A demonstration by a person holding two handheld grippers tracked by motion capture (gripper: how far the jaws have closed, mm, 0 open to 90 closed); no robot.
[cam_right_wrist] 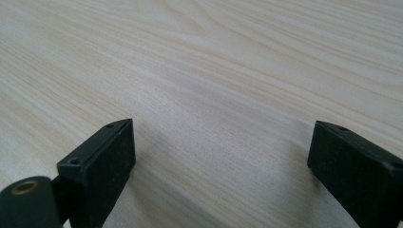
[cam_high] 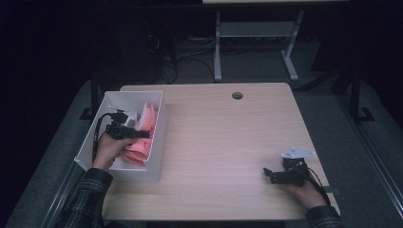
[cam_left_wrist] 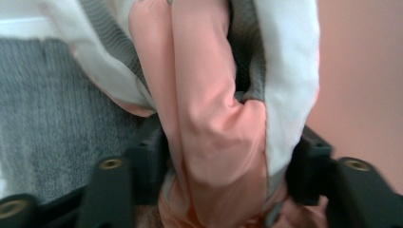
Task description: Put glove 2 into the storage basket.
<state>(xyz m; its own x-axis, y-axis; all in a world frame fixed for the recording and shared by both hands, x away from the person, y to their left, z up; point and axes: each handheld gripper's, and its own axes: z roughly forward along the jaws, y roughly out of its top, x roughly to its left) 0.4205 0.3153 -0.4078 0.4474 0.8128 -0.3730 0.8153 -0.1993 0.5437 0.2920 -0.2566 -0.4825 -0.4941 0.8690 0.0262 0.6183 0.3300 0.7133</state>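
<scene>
Inside the white bin at the table's left edge: a pink-and-white garment, bunched, with grey knit fabric beside it. Left gripper lowered into the bin, jaws straddling a fold of the pink cloth, seemingly loosened rather than pinching; hard to tell if the pads touch. Right gripper resting well apart on bare wood, jaws spread, nothing between. Likely risk: cloth snagging on a jaw and lifting back out, or spilling over the bin wall.
</scene>
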